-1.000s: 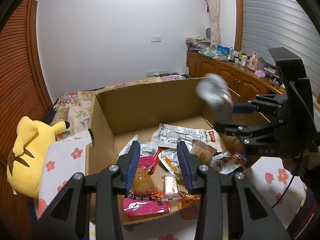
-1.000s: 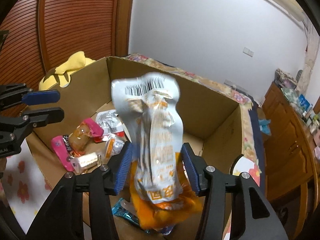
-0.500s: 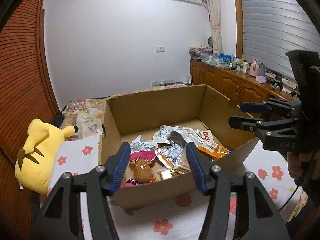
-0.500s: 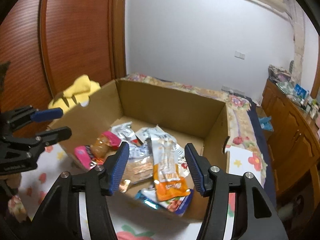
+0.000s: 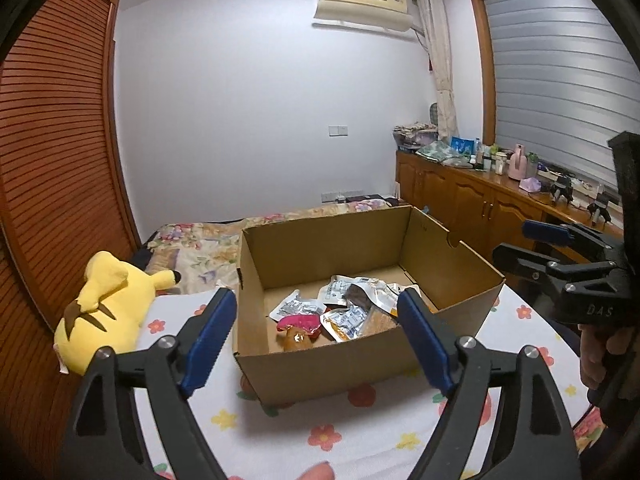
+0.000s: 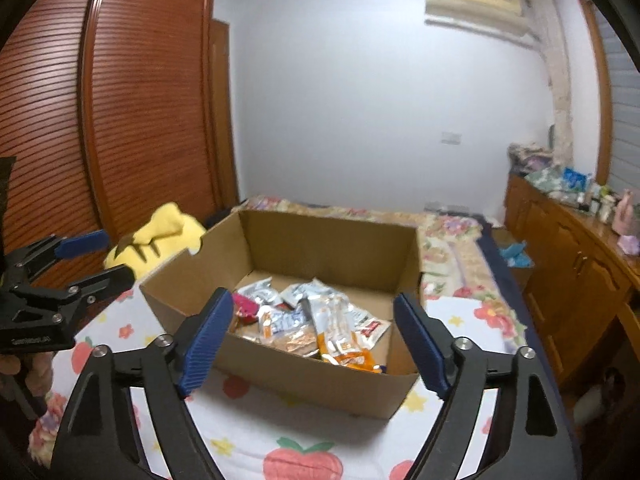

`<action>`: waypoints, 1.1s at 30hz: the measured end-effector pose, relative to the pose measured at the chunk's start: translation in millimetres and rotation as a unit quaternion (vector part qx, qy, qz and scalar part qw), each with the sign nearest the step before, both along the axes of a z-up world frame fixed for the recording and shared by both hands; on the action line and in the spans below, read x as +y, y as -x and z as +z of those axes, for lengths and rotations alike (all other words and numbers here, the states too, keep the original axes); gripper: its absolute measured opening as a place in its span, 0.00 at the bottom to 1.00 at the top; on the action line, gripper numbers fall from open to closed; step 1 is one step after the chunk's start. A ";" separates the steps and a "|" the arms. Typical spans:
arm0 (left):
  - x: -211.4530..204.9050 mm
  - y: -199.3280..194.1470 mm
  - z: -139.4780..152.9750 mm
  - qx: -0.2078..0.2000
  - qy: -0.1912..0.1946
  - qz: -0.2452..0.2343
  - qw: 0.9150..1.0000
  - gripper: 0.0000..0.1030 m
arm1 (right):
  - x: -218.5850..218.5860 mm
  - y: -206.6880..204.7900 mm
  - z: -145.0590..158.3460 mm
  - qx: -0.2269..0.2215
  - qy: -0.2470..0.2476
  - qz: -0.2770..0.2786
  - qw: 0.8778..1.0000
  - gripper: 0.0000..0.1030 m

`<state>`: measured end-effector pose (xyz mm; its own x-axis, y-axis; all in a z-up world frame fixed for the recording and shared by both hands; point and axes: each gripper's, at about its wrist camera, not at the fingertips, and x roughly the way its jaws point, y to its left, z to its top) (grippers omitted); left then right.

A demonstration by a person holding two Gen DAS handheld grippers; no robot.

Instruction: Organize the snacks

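An open cardboard box (image 5: 320, 356) stands on the flowered bedsheet; it also shows in the right wrist view (image 6: 332, 390). Several snack packets (image 5: 344, 312) lie in it, among them a pink one (image 5: 300, 322) and a white and orange one (image 6: 340, 332). My left gripper (image 5: 316, 334) is open and empty, held back in front of the box. My right gripper (image 6: 310, 336) is open and empty, held back on the box's other side; it shows at the right of the left wrist view (image 5: 532, 244).
A yellow plush toy (image 5: 104, 304) lies left of the box on the bed (image 5: 360, 436). A wooden sliding wardrobe (image 5: 52, 160) stands at left. A wooden cabinet (image 5: 472, 204) with clutter runs along the right wall.
My right gripper let go of the white and orange packet, which now lies in the box. Both grippers opened wide and pulled back and up from the box.
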<state>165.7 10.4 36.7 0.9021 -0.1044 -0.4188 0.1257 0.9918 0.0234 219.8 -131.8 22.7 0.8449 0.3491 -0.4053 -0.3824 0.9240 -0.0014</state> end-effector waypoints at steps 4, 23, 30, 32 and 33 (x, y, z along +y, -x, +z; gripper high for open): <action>-2.3 12.9 2.9 -0.008 0.001 0.017 1.000 0.81 | -4.2 14.2 1.7 -0.013 -0.007 -0.022 1.000 0.87; -9.6 60.2 2.3 -0.032 0.004 0.033 0.999 0.95 | -21.5 64.8 -4.1 -0.024 -0.022 -0.060 0.998 1.00; -9.1 76.2 -0.6 -0.030 0.008 0.035 0.999 0.95 | -22.0 78.4 -5.4 -0.027 -0.023 -0.067 0.997 1.00; -6.9 79.5 -2.8 -0.029 0.010 0.038 0.999 0.95 | -22.0 82.2 -6.8 -0.028 -0.024 -0.072 0.997 1.00; -6.1 80.5 -3.2 -0.029 0.010 0.040 0.999 0.95 | -21.7 82.9 -7.6 -0.028 -0.024 -0.073 0.997 1.00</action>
